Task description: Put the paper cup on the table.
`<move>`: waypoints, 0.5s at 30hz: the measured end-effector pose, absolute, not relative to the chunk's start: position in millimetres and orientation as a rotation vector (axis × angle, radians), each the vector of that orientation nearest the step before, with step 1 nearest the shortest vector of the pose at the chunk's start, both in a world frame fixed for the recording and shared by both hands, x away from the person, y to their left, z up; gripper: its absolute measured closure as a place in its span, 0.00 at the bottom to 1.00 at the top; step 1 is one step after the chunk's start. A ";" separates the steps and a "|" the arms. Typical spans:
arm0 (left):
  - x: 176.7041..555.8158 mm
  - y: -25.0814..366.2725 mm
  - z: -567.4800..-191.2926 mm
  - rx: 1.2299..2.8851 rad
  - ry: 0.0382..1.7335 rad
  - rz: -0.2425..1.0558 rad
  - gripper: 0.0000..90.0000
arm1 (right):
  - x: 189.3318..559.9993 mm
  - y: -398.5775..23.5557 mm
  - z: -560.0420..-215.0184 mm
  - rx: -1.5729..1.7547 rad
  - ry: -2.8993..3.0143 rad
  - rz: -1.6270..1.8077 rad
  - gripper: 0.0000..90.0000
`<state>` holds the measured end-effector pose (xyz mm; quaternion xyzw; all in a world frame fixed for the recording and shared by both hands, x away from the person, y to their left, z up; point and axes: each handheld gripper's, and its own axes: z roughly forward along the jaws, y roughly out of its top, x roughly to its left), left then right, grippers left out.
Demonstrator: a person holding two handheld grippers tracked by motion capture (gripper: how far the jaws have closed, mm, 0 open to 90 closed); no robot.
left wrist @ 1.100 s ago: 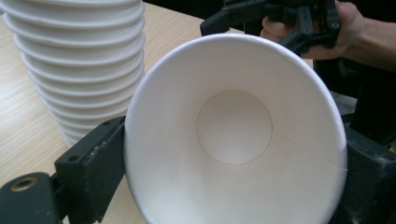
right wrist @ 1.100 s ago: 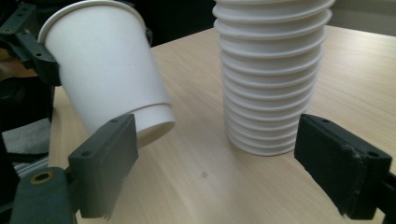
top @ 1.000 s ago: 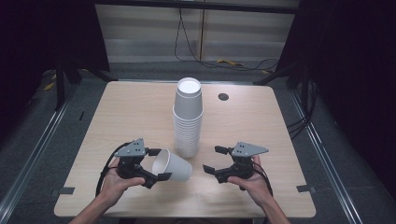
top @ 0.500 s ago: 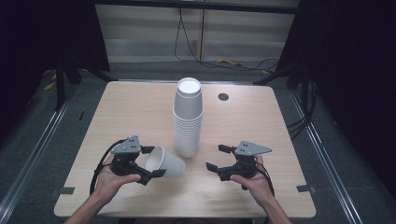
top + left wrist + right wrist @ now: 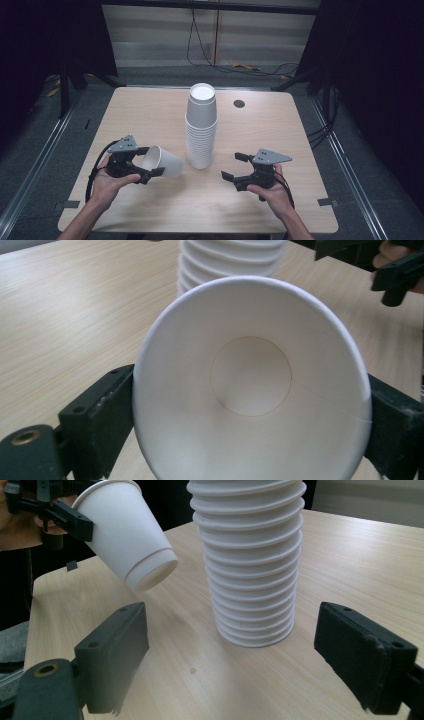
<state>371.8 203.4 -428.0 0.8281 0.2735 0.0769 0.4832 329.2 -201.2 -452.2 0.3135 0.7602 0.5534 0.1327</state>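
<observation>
A tall stack of white paper cups stands upside down at the middle of the wooden table. My left gripper is shut on a single white paper cup, held tilted just left of the stack. In the left gripper view that cup shows its open mouth, and both black jaws press its sides. My right gripper is open and empty, right of the stack and near the front. In the right gripper view the stack rises between its wide jaws, with the held cup up at the left.
A dark round grommet sits in the tabletop behind the stack on the right. Black curtains, floor rails and cables surround the table. Bare wood lies in front of the stack and along both sides.
My left gripper has carried the single cup a little to the left and away from the front edge. My right gripper has drifted slightly to the right, still open.
</observation>
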 end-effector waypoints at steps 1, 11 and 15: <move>373.8 204.4 -426.6 2.026 0.675 0.208 0.10 | 329.9 -201.3 -452.2 0.911 2.204 1.599 0.16; 397.8 202.3 -409.3 2.095 0.686 0.342 0.10 | 329.9 -202.9 -456.5 0.918 2.219 1.578 0.16; 413.7 203.0 -402.7 2.124 0.727 0.354 0.10 | 329.6 -206.4 -457.1 0.928 2.214 1.580 0.16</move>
